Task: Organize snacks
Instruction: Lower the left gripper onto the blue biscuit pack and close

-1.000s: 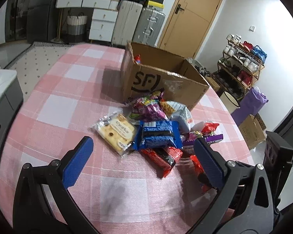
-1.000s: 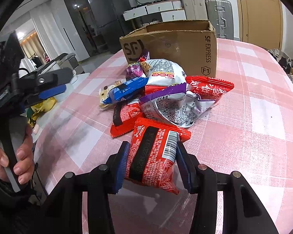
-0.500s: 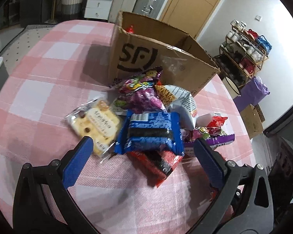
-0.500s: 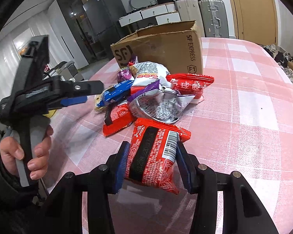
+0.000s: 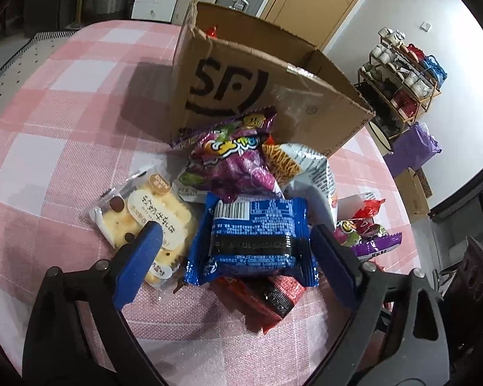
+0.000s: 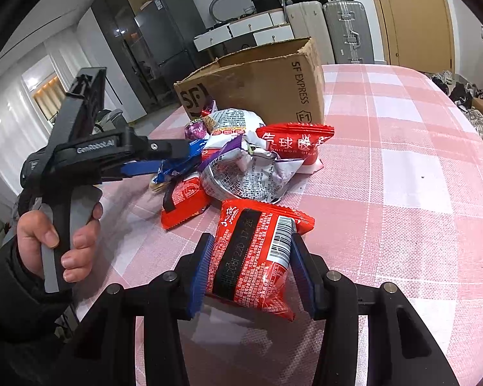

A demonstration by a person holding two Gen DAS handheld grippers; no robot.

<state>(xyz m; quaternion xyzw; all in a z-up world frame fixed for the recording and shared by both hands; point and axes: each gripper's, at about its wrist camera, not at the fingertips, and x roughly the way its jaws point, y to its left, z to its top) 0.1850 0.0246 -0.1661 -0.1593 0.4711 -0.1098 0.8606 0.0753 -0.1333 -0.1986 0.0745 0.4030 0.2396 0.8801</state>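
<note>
Two grippers working over pink checked table (image 6: 402, 173). Left gripper (image 5: 238, 251) closing around blue packet (image 5: 252, 241) atop snack pile, pads not yet pressing. Right gripper (image 6: 252, 271) clamping red packet (image 6: 257, 254) near cardboard box (image 6: 267, 90).

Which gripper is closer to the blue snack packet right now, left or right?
Left. The left gripper straddles the blue snack packet, jaws closing around it. The right gripper sits apart from the pile, shut on a red snack packet.
</note>
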